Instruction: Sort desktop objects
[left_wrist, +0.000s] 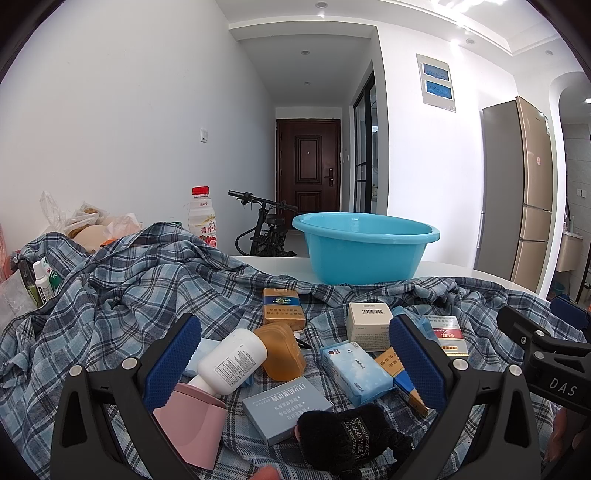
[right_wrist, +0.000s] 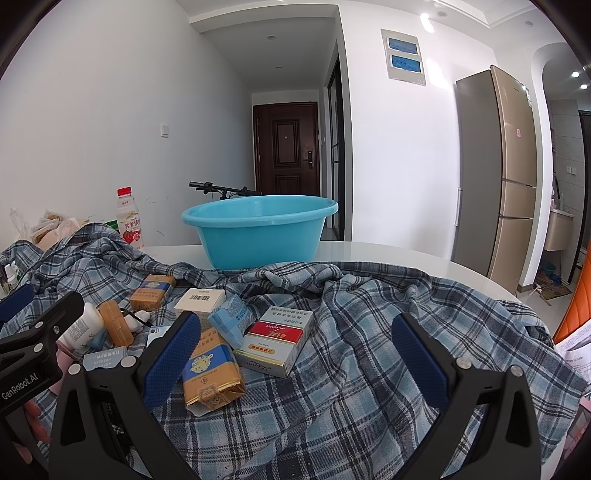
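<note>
My plaid cloth (left_wrist: 129, 295) fills the lower frame, spread to gather the clutter. The blue basin (left_wrist: 364, 247) waits at centre, presumably to receive it. Boxes and the white bottle (left_wrist: 232, 363) lie low between my left gripper (left_wrist: 295, 363) and right gripper (right_wrist: 295, 363), both spread wide, holding nothing.

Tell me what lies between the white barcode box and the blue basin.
In the left wrist view, only rumpled plaid cloth lies between the white barcode box and the blue basin; no other item sits there.
</note>
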